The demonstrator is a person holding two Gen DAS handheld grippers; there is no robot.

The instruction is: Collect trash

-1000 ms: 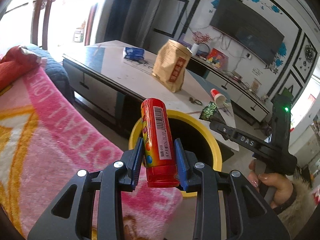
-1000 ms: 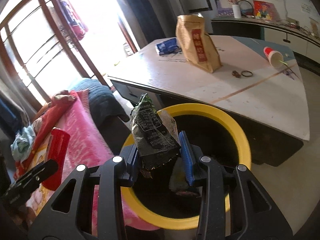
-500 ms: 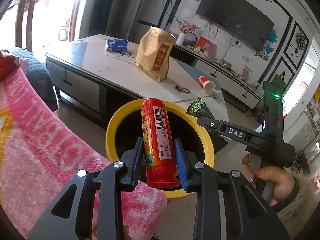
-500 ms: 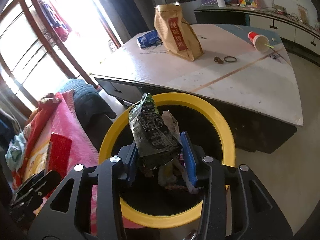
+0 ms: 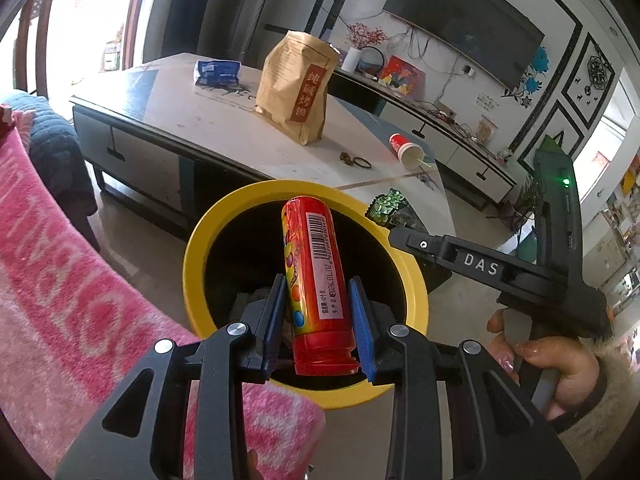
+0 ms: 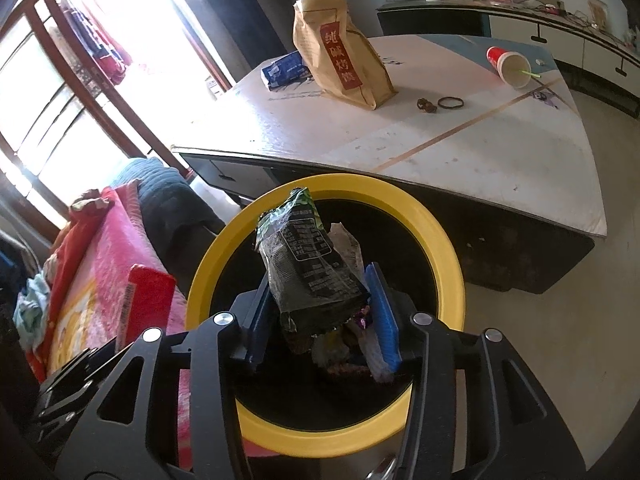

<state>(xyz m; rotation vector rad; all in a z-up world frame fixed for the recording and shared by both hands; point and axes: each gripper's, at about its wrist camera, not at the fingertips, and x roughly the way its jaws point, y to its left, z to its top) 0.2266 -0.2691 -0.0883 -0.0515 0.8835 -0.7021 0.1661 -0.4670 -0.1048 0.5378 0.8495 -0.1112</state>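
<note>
The yellow-rimmed bin stands on the floor between the pink blanket and the bench, its dark inside holding crumpled wrappers and scraps of paper at the bottom. The left tongs are clamped on a red candy tube, held over the bin's mouth; the tube's long axis runs nearly upright in the left wrist view, cap end down between the blue pads and the rounded end pointing away toward the bench, barcode label facing the camera. The right tongs are clamped on a crumpled dark snack wrapper, which also hangs above the bin opening, its green printed end sticking up and away from the pads. On the bench a tall brown paper bag stands upright, a blue packet lies behind it, and a red paper cup lies on its side with its open mouth and straw pointing toward the bench edge.
</note>
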